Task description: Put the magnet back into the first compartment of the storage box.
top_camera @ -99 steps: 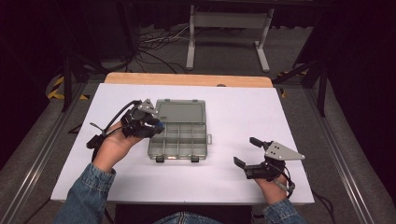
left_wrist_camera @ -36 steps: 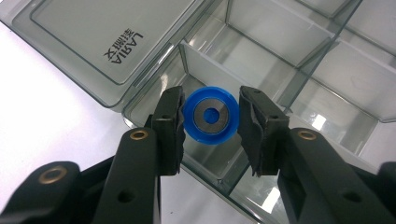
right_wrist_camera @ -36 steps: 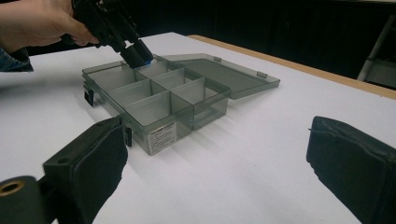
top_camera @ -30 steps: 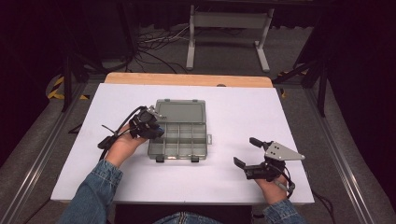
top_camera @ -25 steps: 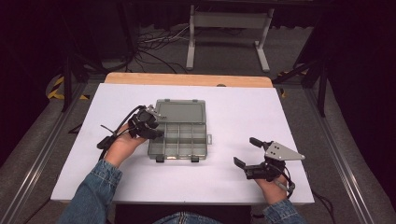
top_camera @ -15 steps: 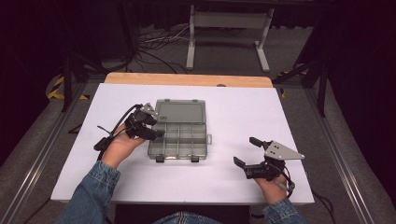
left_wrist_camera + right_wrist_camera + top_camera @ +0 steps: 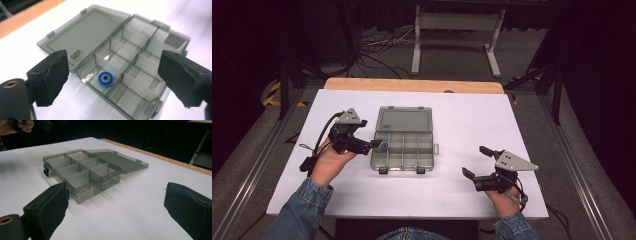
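A smoky clear compartment box [image 7: 404, 145] lies mid-table, its lid [image 7: 404, 120] folded flat toward the far side. A blue ring [image 7: 383, 146] rests in a compartment on the box's left side, and it shows between the jaws in the left gripper view as the blue ring [image 7: 105, 78]. My left gripper [image 7: 371, 140] hovers at the box's left edge, jaws wide open and empty [image 7: 115, 67]. My right gripper [image 7: 475, 161] rests near the front right, open and empty [image 7: 116, 195], pointing at the box [image 7: 82, 170].
The white tabletop [image 7: 452, 200] has a wooden strip [image 7: 412, 85] along its far edge. Behind the table stand a metal frame [image 7: 457, 22] and floor cables [image 7: 377, 50]. Dark rails run along both table sides.
My left gripper has drawn back slightly to the left from the box, and the blue ring now shows in the compartment. The right gripper has not moved.
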A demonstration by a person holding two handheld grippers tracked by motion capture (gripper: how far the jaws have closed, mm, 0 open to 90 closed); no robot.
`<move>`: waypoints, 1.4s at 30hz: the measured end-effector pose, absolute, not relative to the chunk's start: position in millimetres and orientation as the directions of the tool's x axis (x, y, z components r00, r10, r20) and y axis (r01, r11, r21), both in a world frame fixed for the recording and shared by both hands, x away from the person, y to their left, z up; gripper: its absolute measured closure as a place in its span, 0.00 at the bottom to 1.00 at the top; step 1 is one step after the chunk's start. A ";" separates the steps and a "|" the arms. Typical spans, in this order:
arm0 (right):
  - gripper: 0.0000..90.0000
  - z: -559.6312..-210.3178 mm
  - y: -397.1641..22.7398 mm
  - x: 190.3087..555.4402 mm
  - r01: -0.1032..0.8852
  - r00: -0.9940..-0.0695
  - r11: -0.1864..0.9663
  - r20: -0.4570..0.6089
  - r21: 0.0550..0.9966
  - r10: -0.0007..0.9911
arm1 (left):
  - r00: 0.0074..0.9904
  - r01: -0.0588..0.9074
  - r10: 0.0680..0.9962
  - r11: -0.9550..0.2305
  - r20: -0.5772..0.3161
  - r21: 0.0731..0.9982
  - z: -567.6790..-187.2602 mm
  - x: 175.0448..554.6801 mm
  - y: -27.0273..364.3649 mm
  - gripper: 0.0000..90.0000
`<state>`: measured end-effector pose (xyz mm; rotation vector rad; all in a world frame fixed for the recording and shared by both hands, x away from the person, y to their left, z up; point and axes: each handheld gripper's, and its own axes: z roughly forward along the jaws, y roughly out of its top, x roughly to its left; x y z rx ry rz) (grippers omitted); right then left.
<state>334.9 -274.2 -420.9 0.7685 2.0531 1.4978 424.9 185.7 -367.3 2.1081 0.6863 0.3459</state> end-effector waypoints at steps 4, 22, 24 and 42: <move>0.07 -420.5 -274.6 334.9 0.154 -0.728 0.244 -0.057 0.957 0.684 | 0.822 0.308 0.570 -0.430 -0.009 0.849 -367.5 412.5 193.7 0.08; 0.07 -419.1 -276.4 333.6 0.146 -0.729 0.241 -0.060 0.959 0.682 | 0.828 0.156 0.561 -0.223 -0.004 0.962 -390.1 365.0 228.5 0.05; 0.07 -419.0 -277.0 333.7 0.148 -0.728 0.239 -0.058 0.960 0.683 | 0.827 0.144 0.562 -0.208 -0.003 0.968 -392.5 360.0 231.9 0.04; 0.07 -419.8 -276.9 333.8 0.143 -0.740 0.239 -0.056 0.960 0.670 | 0.808 0.095 0.589 -0.127 -0.002 0.987 -412.4 325.1 257.0 0.04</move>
